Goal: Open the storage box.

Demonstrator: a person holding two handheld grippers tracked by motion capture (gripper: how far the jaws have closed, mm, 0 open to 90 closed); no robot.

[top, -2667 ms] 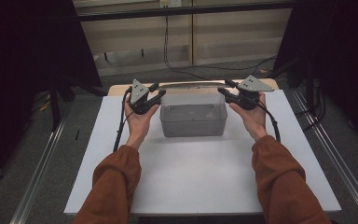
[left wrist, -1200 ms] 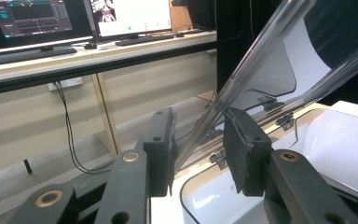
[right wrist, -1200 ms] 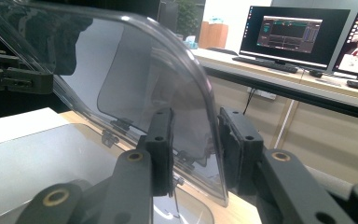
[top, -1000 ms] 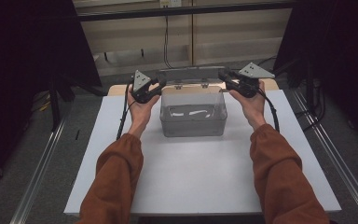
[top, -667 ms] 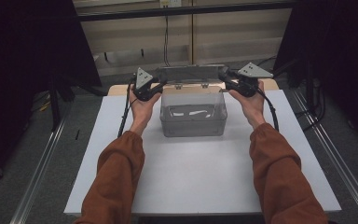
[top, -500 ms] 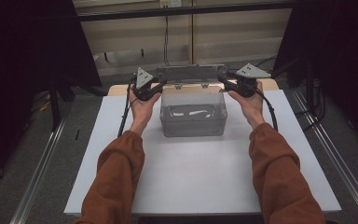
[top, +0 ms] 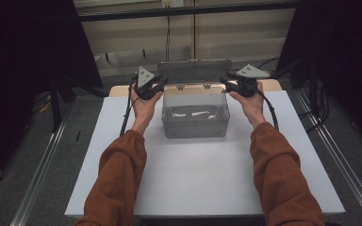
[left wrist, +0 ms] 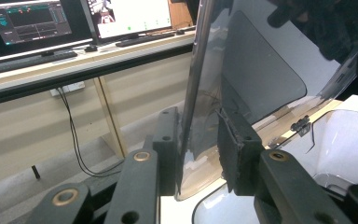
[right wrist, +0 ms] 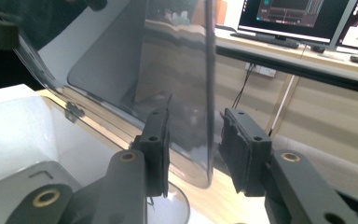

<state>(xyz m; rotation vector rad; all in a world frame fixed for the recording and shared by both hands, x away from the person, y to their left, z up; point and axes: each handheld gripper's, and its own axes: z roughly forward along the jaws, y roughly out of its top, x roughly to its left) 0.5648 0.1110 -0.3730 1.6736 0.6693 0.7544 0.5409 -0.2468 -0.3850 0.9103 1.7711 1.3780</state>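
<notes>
I have swung the lid (top: 193, 70) up since a moment ago; it stands nearly upright behind the clear box (top: 195, 113) at frame centre. My left gripper (top: 162, 81) has just been closing and clamps its edge; the right gripper (top: 222, 81) straddles the other edge loosely.

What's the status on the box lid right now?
Left gripper shut on lid. Right gripper straddles the lid's other edge, gap showing. Lid upright over open box. Nothing in the way.

Both grippers, left (top: 159, 84) and right (top: 226, 83), are holding the clear box's (top: 195, 113) lid (top: 193, 70) upright, seemingly clamping its side edges.
</notes>
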